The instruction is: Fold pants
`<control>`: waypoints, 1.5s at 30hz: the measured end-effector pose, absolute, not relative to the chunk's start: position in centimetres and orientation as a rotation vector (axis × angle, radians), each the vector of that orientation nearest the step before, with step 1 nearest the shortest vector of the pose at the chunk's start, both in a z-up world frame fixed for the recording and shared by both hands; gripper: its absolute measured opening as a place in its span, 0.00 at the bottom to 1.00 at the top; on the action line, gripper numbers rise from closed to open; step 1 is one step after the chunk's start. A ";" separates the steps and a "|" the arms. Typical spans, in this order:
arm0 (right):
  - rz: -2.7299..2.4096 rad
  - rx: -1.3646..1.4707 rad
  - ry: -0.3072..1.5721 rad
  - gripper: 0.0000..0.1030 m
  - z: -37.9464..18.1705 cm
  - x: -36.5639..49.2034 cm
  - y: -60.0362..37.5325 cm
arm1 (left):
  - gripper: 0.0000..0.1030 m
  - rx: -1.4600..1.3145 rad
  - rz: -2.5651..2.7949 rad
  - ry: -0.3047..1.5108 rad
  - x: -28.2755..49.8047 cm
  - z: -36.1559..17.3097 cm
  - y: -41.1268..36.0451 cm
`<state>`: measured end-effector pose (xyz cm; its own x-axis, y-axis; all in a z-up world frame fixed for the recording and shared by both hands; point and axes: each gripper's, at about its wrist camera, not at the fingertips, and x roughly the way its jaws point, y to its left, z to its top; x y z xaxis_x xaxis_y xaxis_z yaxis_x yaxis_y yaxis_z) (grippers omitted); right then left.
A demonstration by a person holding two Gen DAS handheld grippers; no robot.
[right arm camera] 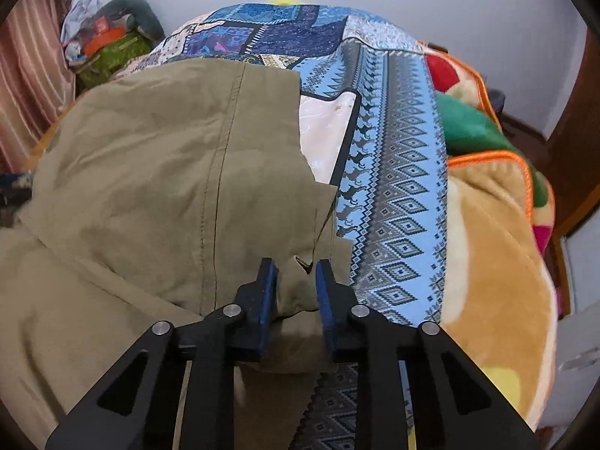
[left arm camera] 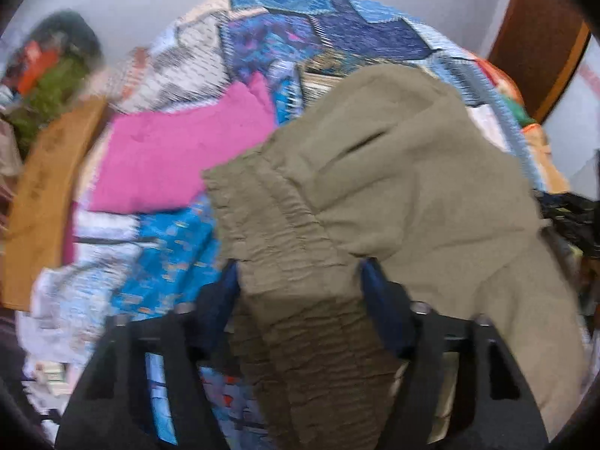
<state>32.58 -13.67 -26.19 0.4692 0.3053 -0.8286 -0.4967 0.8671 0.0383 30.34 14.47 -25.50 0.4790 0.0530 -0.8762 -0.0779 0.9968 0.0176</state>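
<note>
Olive-khaki pants (left arm camera: 393, 172) lie on a patterned blue bedspread (left arm camera: 330, 26). In the left wrist view, my left gripper (left arm camera: 300, 277) has its blue fingers on either side of the gathered elastic waistband (left arm camera: 285, 225), with the fabric bunched between them. In the right wrist view, the pants (right arm camera: 157, 172) spread to the left, folded over with a seam running down. My right gripper (right arm camera: 296, 277) is closed on the hem corner of a pant leg (right arm camera: 300, 288), near the fabric's right edge.
A folded pink garment (left arm camera: 176, 157) lies on the bedspread (right arm camera: 393, 172) beyond the waistband. An orange wooden bed edge (left arm camera: 45, 202) is at left. A plush orange-trimmed blanket (right arm camera: 495, 232) lies at right. A pile of clothes (right arm camera: 108, 45) sits by the wall.
</note>
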 end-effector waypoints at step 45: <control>0.442 -0.205 0.886 0.63 -22.9 44.7 -8.8 | 0.88 -0.167 0.095 1.127 40.6 -28.6 21.9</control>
<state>44.73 -8.78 -22.86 0.5505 0.2870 -0.7840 -0.4538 0.8911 0.0076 40.56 21.94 -28.61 0.4273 -0.0086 -0.9041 -0.1603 0.9834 -0.0851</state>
